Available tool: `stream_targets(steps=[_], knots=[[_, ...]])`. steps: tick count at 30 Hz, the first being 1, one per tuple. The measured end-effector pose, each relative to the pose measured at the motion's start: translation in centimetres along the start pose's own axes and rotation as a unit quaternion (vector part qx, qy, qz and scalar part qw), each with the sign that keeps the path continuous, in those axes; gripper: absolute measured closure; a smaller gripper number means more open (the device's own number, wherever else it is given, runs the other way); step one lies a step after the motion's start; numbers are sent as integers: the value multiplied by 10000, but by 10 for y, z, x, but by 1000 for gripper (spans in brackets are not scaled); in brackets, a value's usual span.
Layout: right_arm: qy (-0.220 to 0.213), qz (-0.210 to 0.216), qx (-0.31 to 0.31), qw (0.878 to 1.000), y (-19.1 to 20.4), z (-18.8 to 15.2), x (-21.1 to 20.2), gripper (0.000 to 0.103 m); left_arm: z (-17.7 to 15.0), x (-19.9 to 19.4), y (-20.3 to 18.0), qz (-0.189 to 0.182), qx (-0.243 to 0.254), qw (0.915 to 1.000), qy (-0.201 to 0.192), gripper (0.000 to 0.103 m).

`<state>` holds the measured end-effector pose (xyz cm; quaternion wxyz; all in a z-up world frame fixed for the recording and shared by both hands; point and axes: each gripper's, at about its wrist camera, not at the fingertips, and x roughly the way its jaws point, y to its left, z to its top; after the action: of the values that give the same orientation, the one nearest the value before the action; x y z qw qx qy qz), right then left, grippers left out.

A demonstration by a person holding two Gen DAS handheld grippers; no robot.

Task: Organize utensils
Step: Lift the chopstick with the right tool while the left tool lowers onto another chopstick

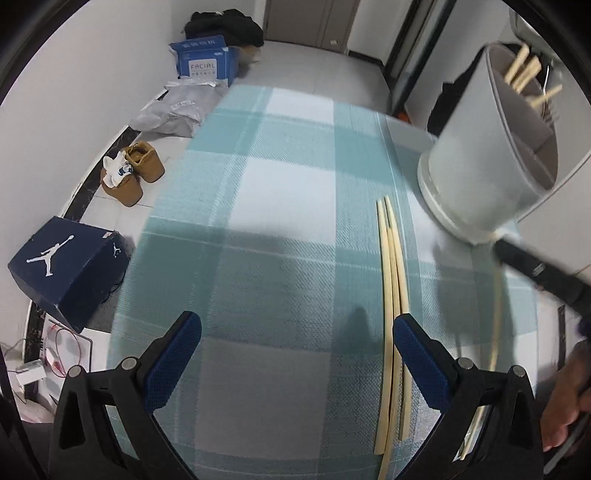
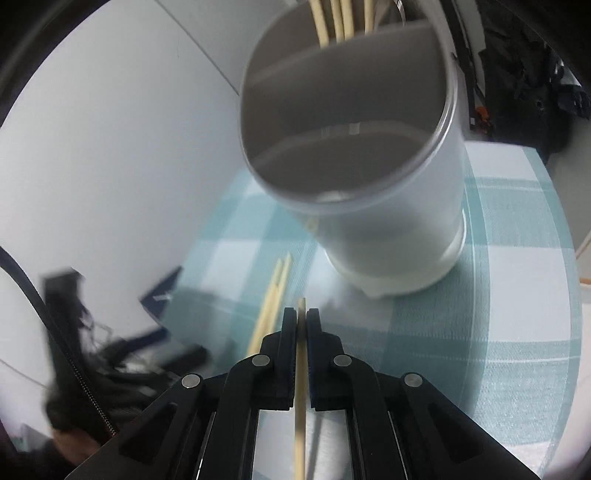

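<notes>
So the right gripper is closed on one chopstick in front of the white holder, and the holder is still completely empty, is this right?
Not quite. The right gripper is closed on one chopstick in front of the white holder, but the holder is not empty: several chopsticks already stand in its far compartment. Only the near compartment looks empty. The right wrist view shows this, and the left wrist view confirms it.
</notes>
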<state>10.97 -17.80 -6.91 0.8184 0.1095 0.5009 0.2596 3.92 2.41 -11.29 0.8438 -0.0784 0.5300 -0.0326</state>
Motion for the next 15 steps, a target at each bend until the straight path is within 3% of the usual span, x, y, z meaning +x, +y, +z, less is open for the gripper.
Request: stream_targets(steps=[9, 15], knots=[[-740, 430, 121, 9963, -4, 6, -35, 99, -10, 5, -17, 457, 410, 9980, 136, 1], [-963, 424, 43, 9944, -2, -1, -45, 99, -8, 8, -23, 633, 474, 9966, 222, 1]])
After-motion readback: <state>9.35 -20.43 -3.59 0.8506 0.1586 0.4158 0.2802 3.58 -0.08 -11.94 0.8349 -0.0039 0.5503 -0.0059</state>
